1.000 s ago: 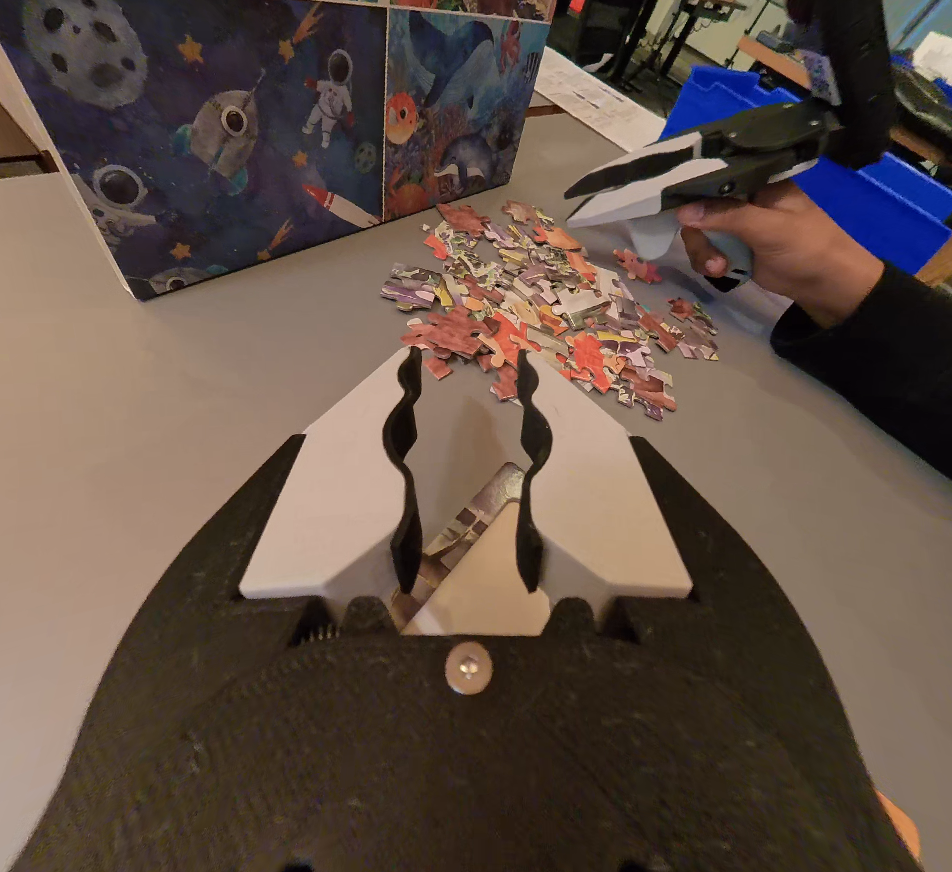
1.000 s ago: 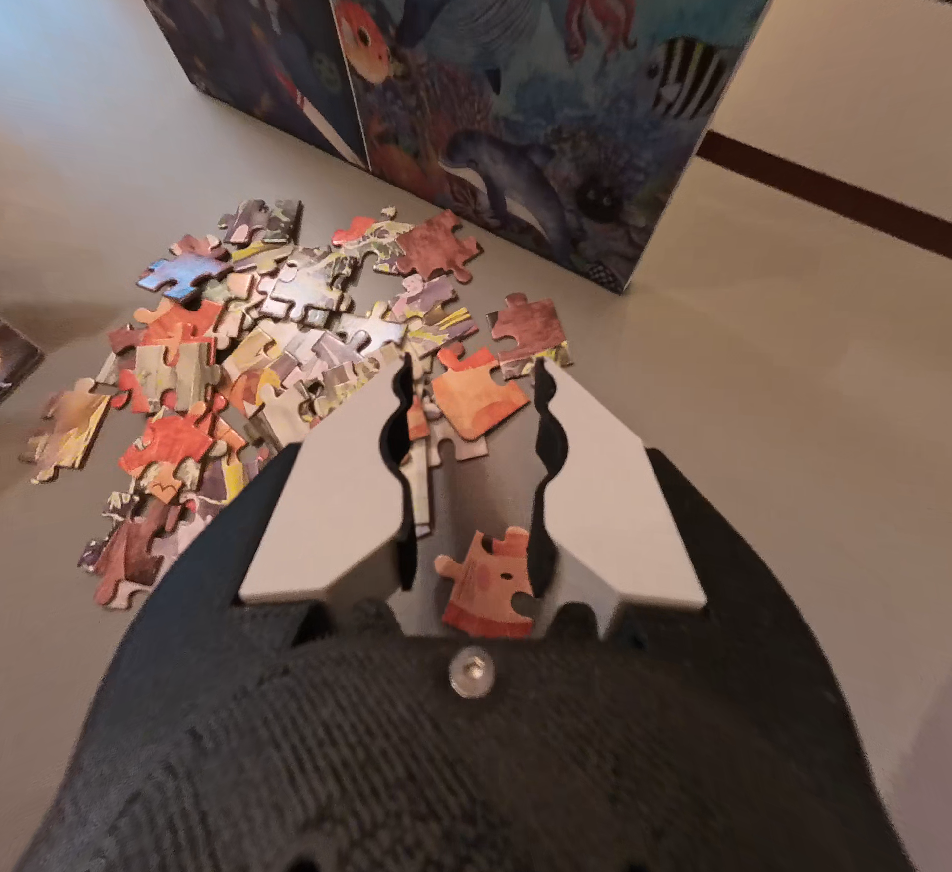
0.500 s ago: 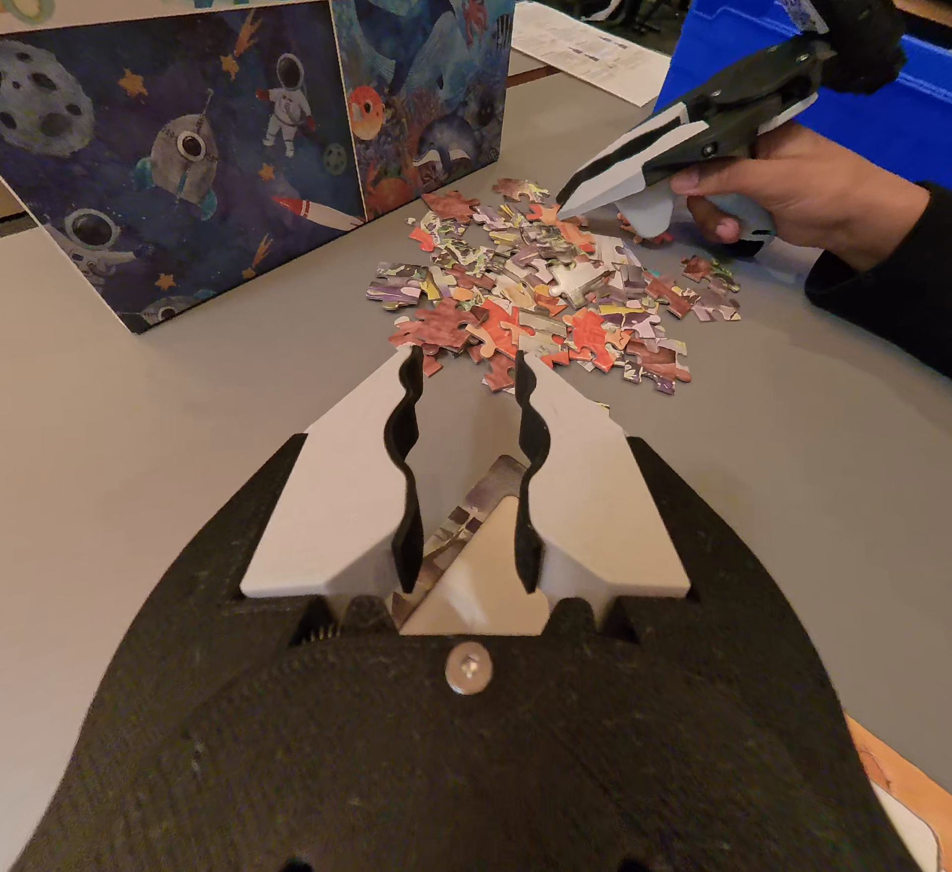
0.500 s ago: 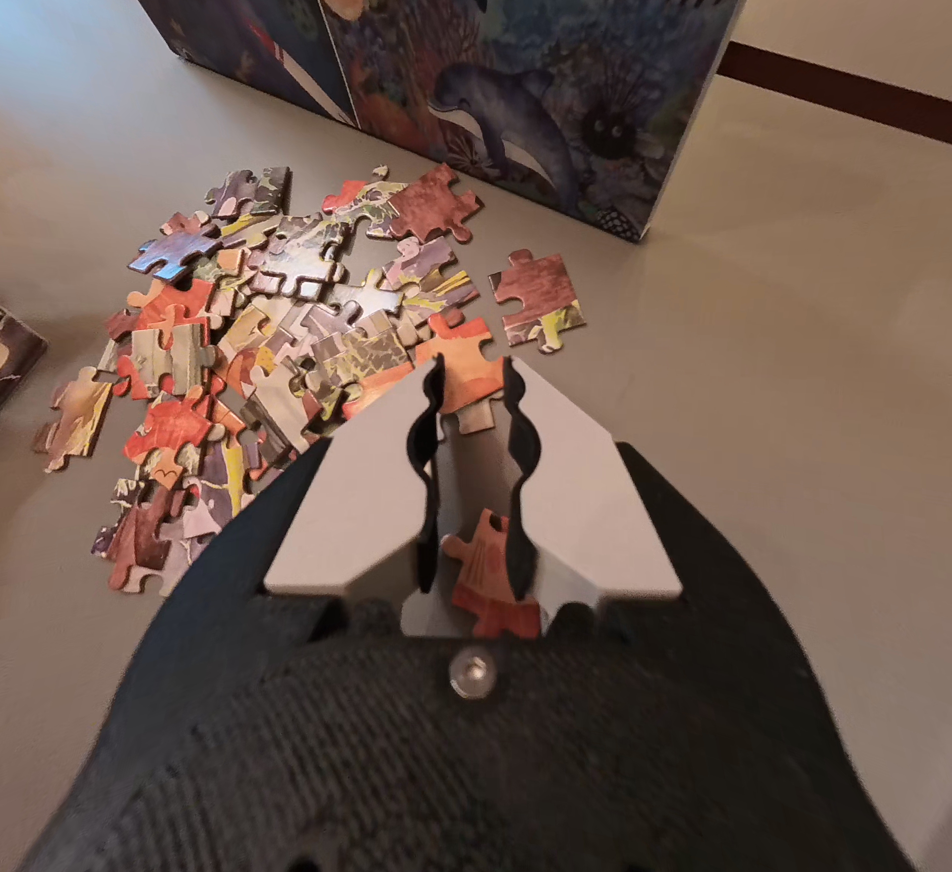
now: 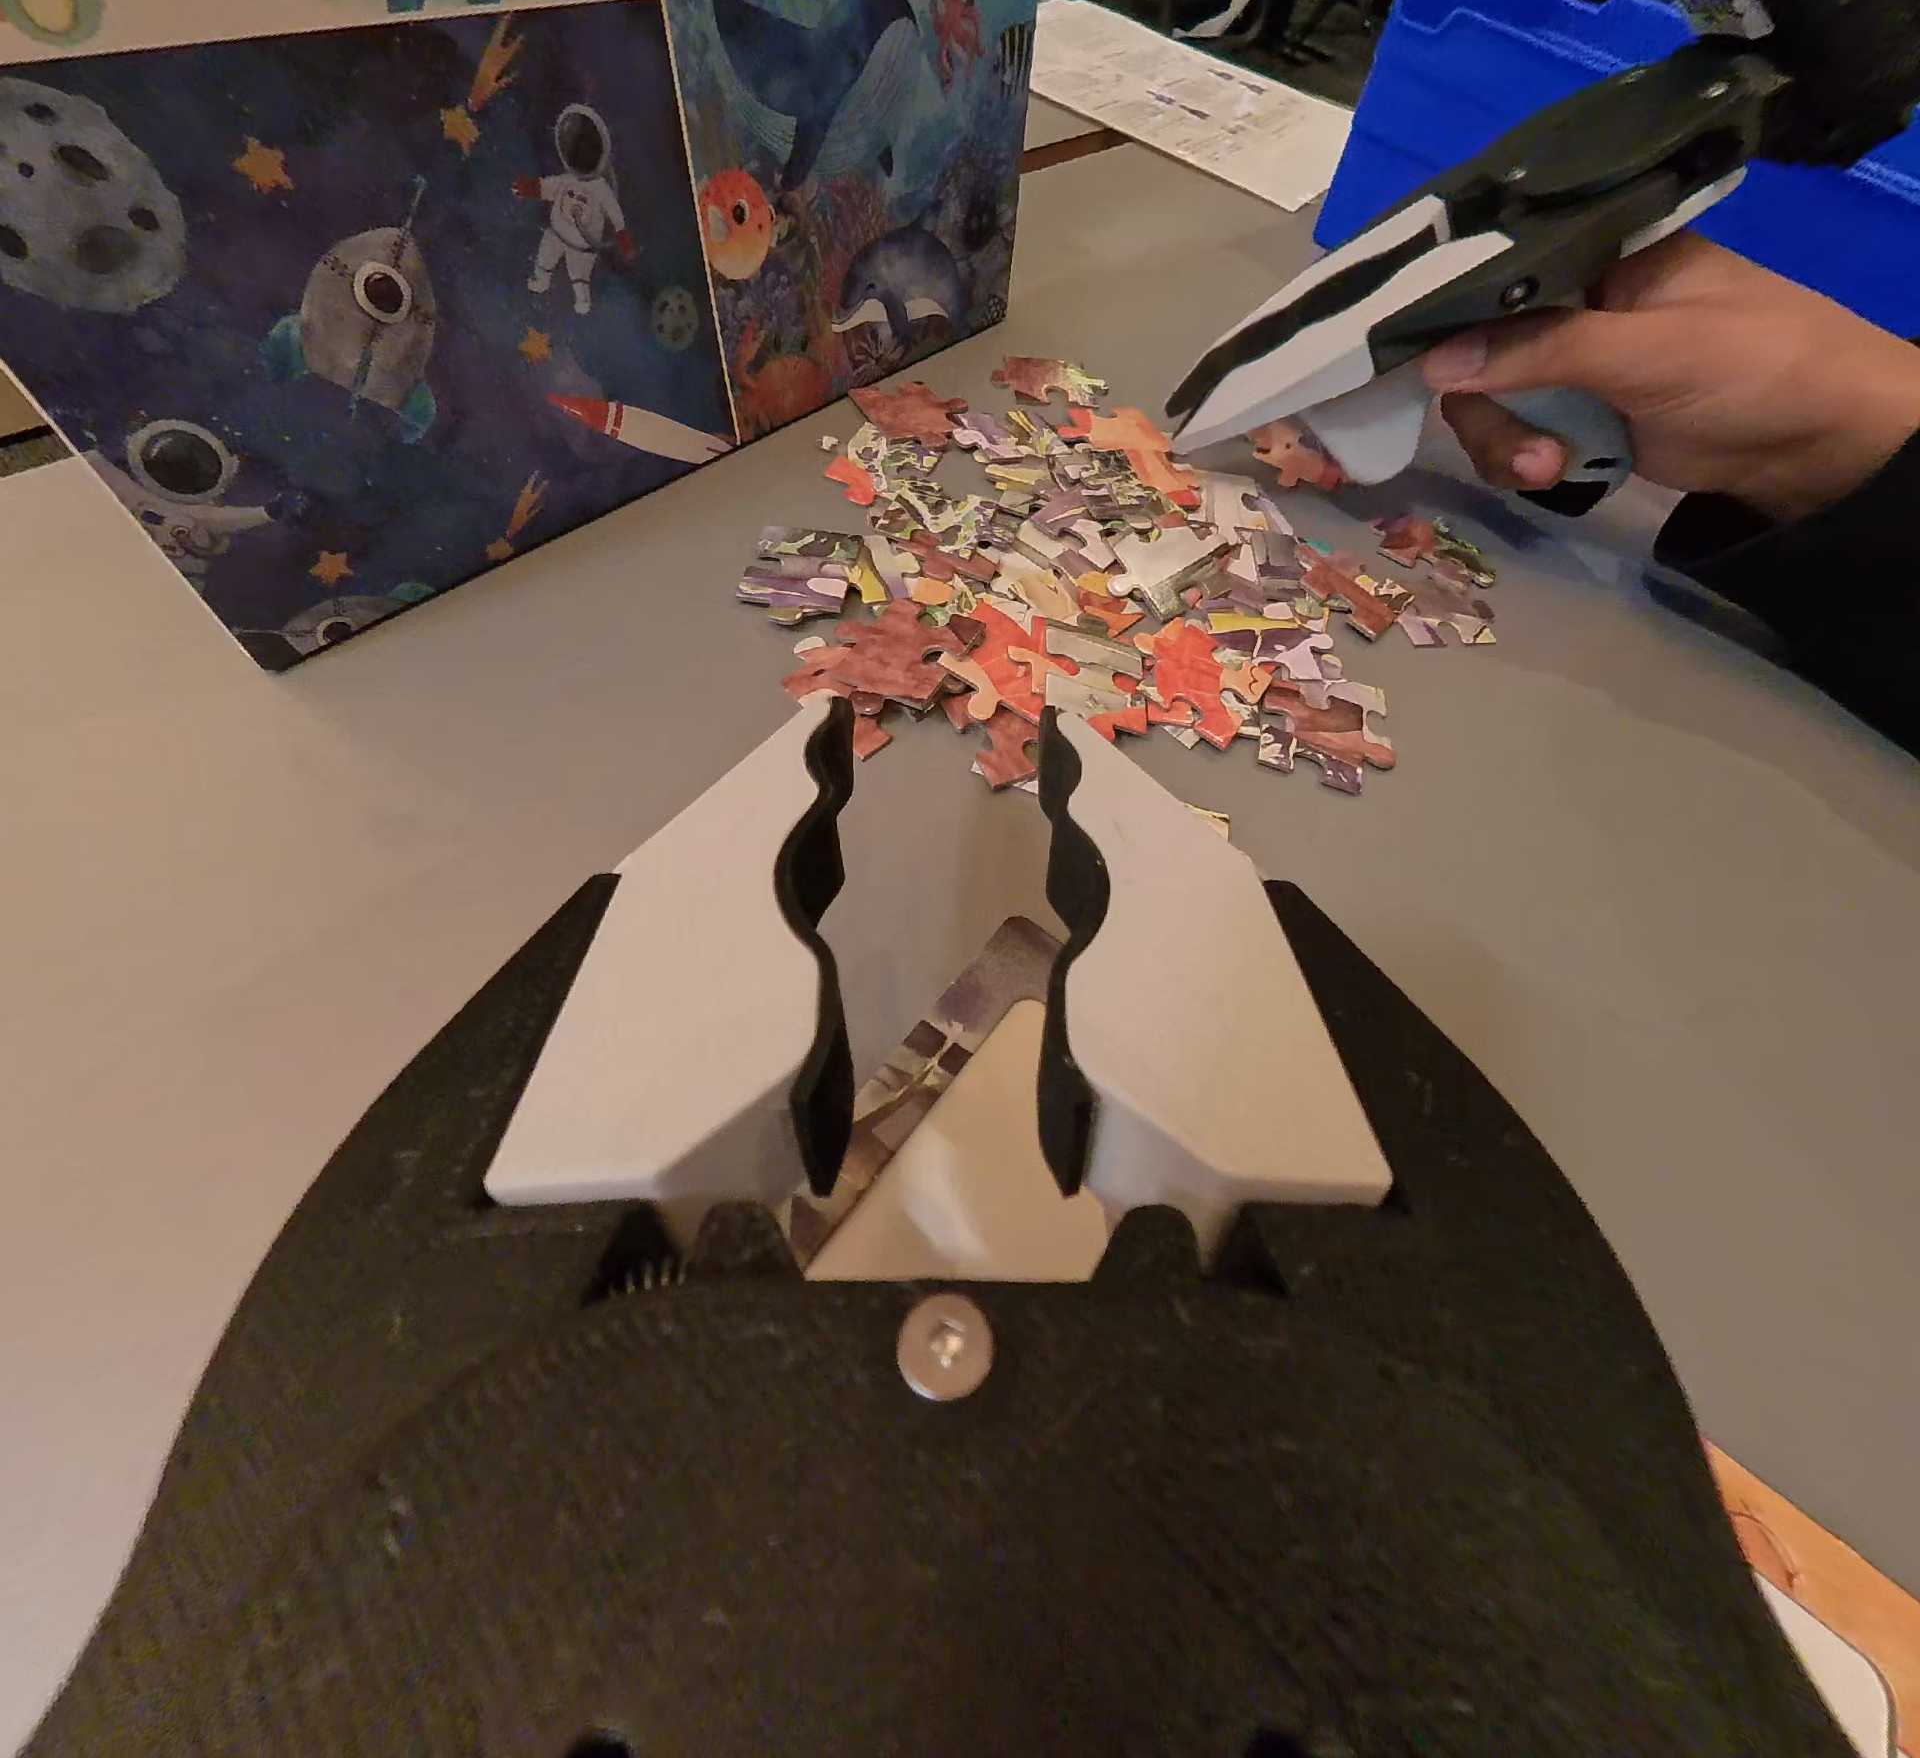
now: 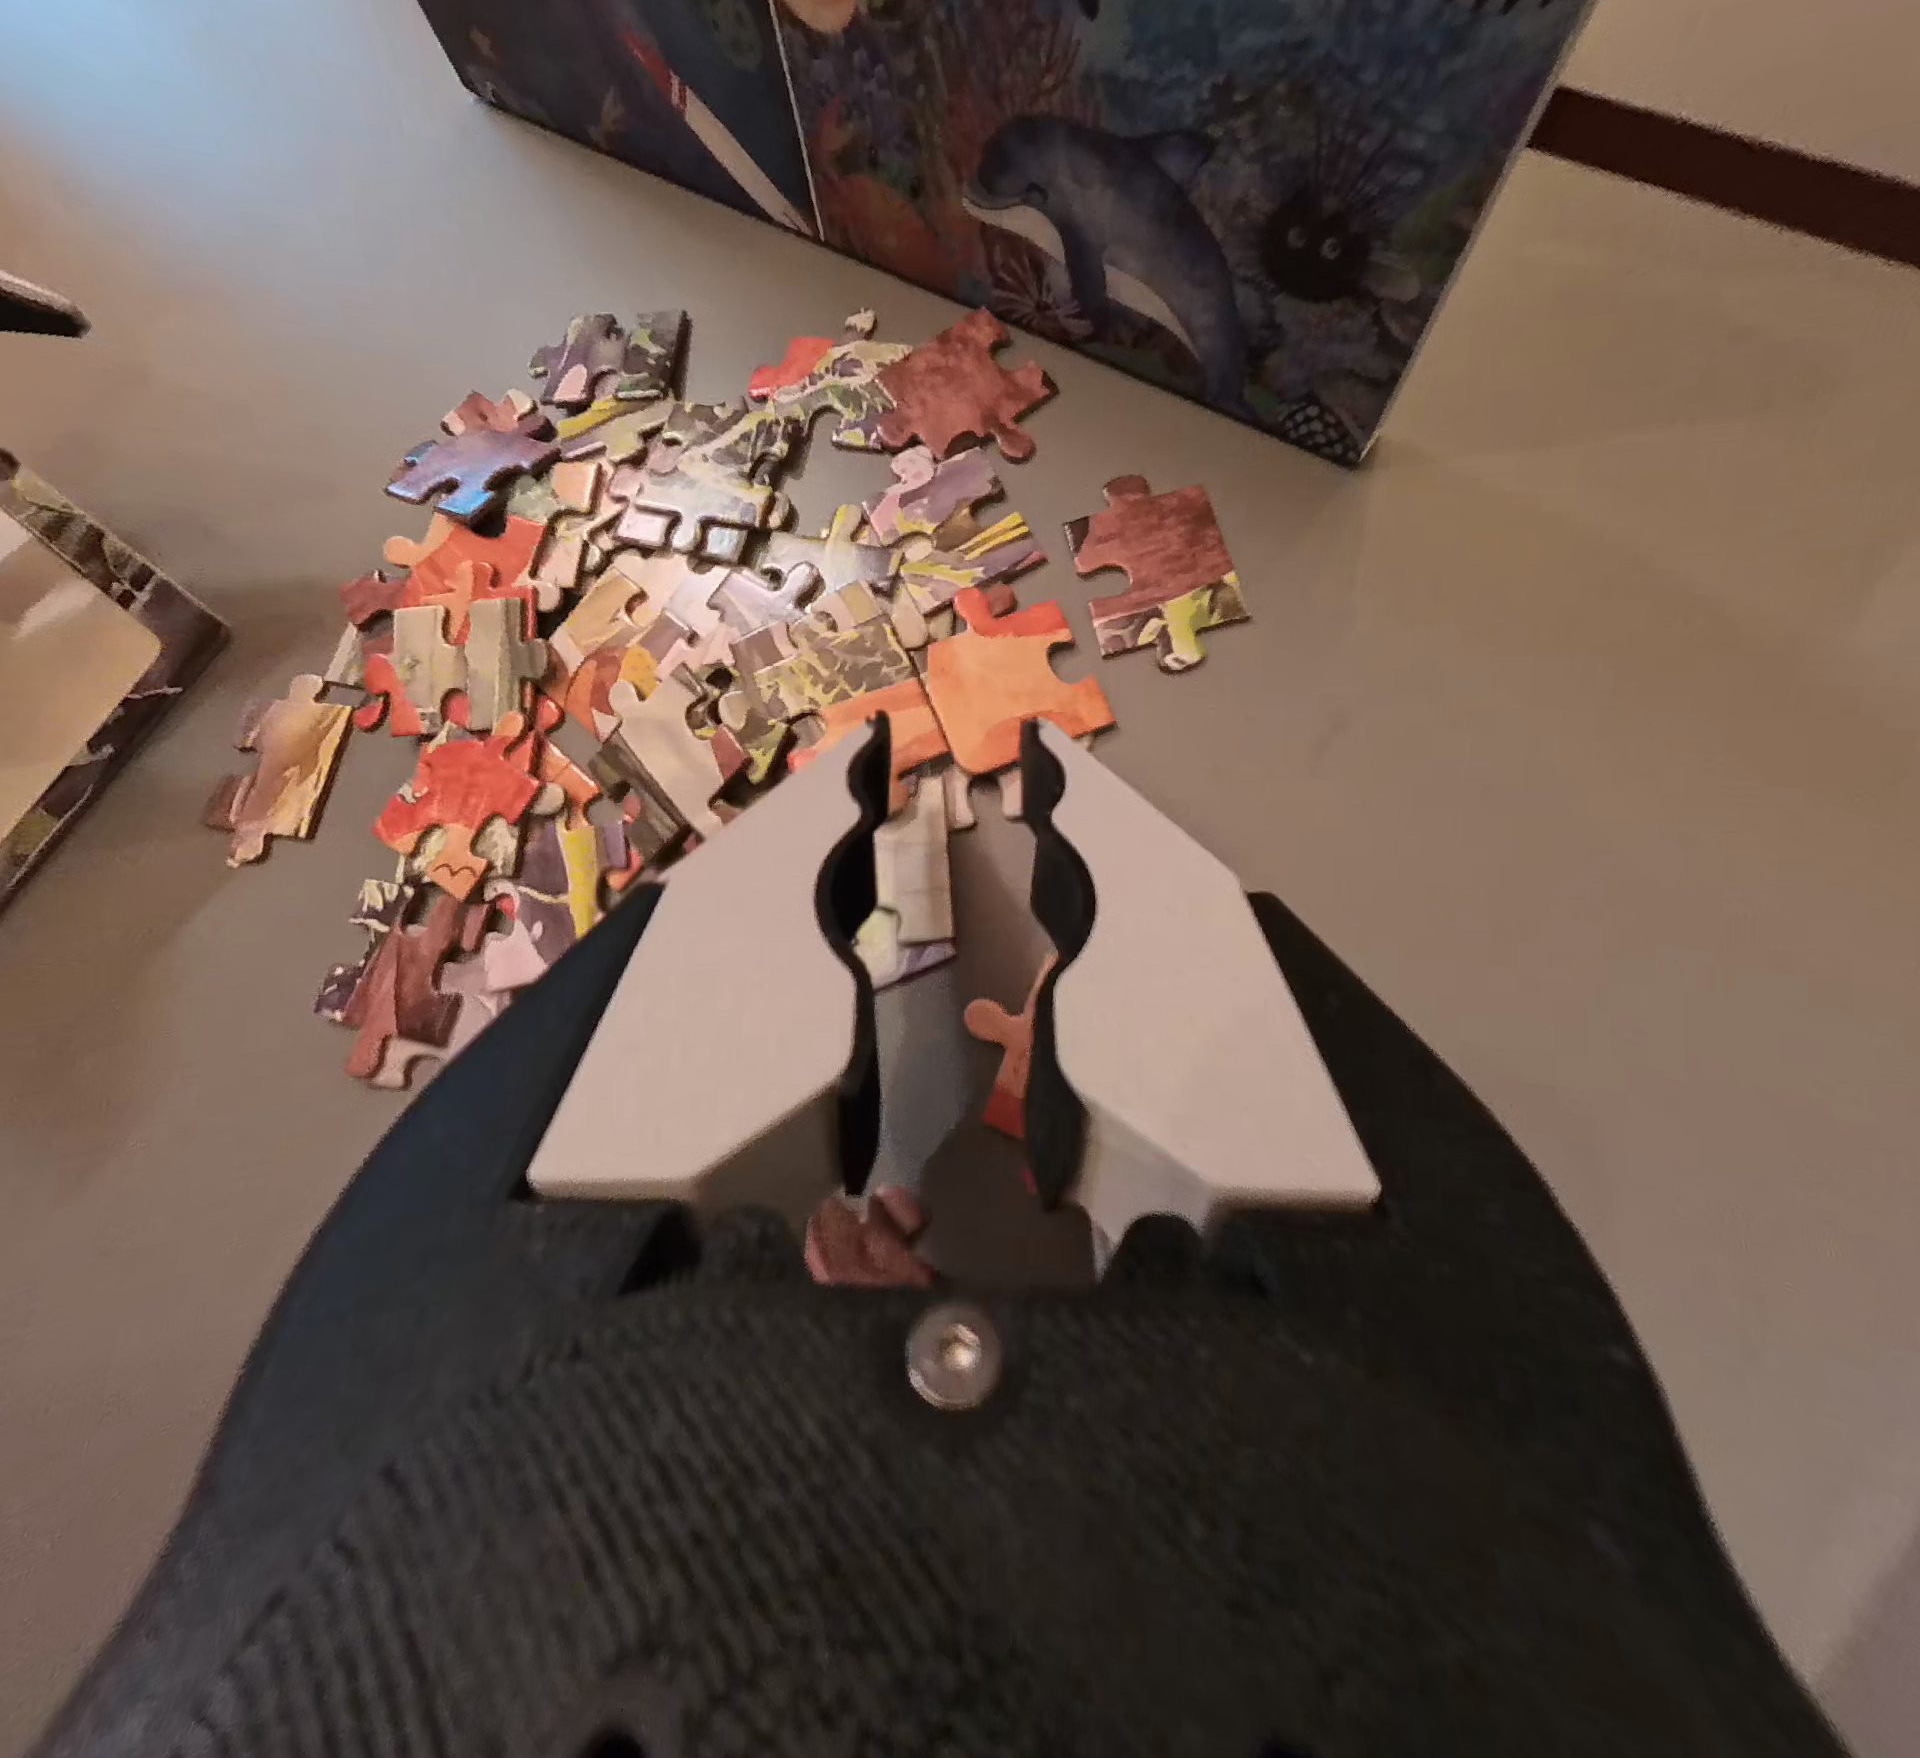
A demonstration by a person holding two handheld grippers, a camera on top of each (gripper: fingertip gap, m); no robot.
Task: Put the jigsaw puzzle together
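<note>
A pile of loose puzzle pieces (image 5: 1091, 586) lies on the grey table (image 5: 416, 877) in front of an illustrated puzzle box (image 5: 416, 306). My left gripper (image 5: 940, 721) is open and empty, hovering just short of the pile. A corner of the puzzle frame (image 5: 935, 1064) shows below its fingers. My right gripper (image 6: 954, 742) is narrowly open with nothing between its pads. Its tips sit low over a large orange piece (image 6: 1008, 680) at the pile's (image 6: 623, 669) edge. It also shows in the left wrist view (image 5: 1184, 430). A small orange piece (image 6: 1003, 1033) lies beneath it.
The puzzle box (image 6: 1143, 98) stands close behind the pile. A lone brown piece (image 6: 1153, 565) lies right of the pile. The puzzle frame (image 6: 94, 669) is at the left. A blue bin (image 5: 1558, 98) and paper sheets (image 5: 1174, 98) are at the far right. The gap from one gripper's tips to the other's is roughly 20 centimetres. To reach the small orange piece (image 6: 1003, 1033) in a straight line is about 6 centimetres for my right fingers, about 25 centimetres for my left. It is also in sight in the left wrist view (image 5: 1290, 474).
My right gripper narrowed its jaws and moved forward and down to the orange piece at the pile's edge. My left gripper stayed open over the frame corner, shifting only slightly.
</note>
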